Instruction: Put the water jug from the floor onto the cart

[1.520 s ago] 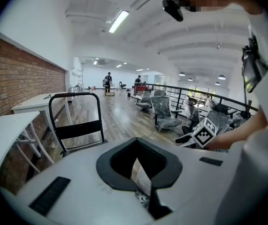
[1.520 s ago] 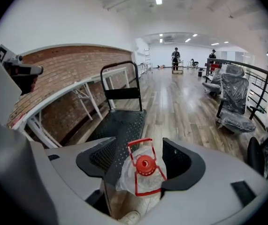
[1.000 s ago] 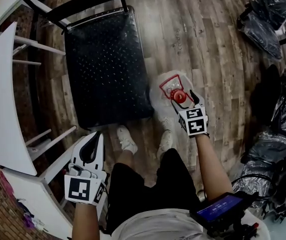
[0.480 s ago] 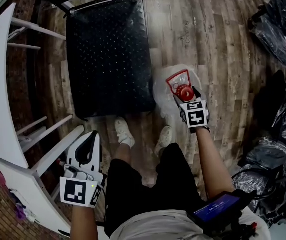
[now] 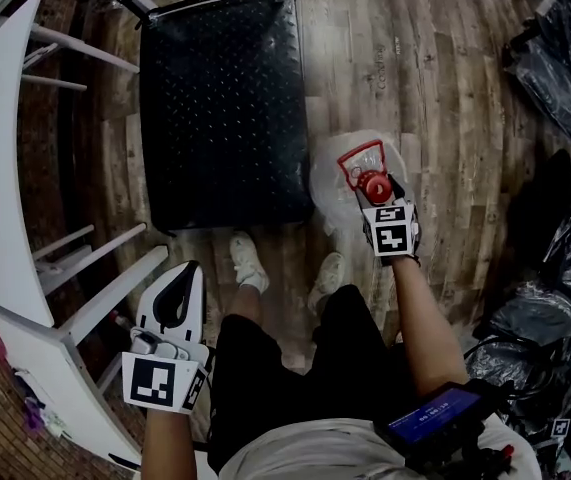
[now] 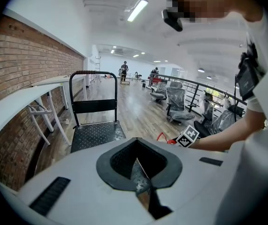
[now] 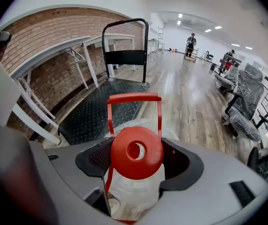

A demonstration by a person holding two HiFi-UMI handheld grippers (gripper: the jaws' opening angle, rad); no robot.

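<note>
The clear water jug (image 5: 343,180) with a red cap and a raised red handle stands on the wood floor beside the black cart's (image 5: 223,108) near right corner. My right gripper (image 5: 378,196) points steeply down over it. In the right gripper view the jug's red cap (image 7: 136,152) and neck sit between the two jaws of the right gripper (image 7: 136,165). The jaws are closing and I see no firm press on the neck. My left gripper (image 5: 177,303) hangs shut and empty at the lower left, far from the jug. The left gripper view shows the left gripper (image 6: 141,175) with jaws together and the cart (image 6: 96,134) beyond.
White tables (image 5: 5,168) with slanted legs line the left side by a brick wall. Wrapped office chairs (image 5: 555,38) stand at the right. The person's feet (image 5: 250,263) are just in front of the cart. The cart's upright handle (image 7: 124,36) rises at its far end.
My right gripper has sunk onto the jug, so the cap now sits between its jaws. The left gripper dropped slightly.
</note>
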